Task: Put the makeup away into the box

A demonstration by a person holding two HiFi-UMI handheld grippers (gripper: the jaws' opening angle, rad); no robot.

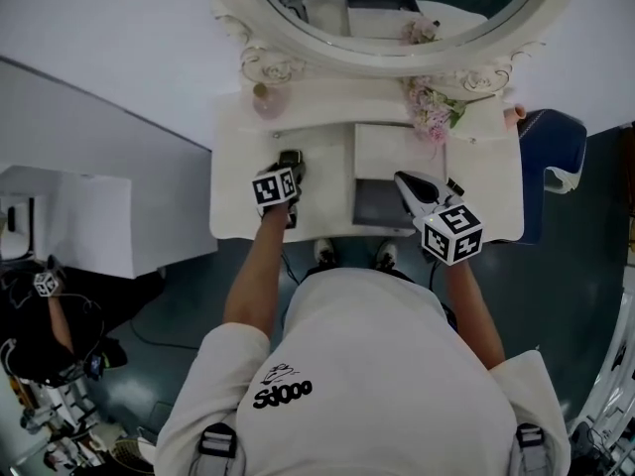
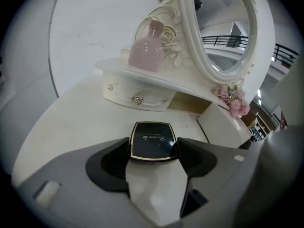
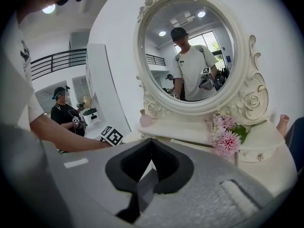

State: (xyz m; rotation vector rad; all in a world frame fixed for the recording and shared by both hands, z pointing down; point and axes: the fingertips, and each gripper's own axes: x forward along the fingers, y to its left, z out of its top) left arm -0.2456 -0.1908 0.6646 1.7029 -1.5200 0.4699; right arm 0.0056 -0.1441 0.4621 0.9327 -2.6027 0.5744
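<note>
A white desk (image 1: 236, 206) stands below an oval mirror (image 1: 397, 8). Left of the desk's middle, a black compact (image 2: 153, 140) is gripped, it seems, by the left gripper (image 2: 154, 152). The right gripper (image 3: 150, 167) is closed on nothing beside the box (image 1: 380, 204) at the front edge. The compact should be lifted level, carried over the box rim and released low.

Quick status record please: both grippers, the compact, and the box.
left gripper: shut on the black compact
compact: lid closed; on or just above the table
right gripper: shut, empty, near the box's right side
box: open, visible part bare
shelf: pink bottle, pink flowers
</note>
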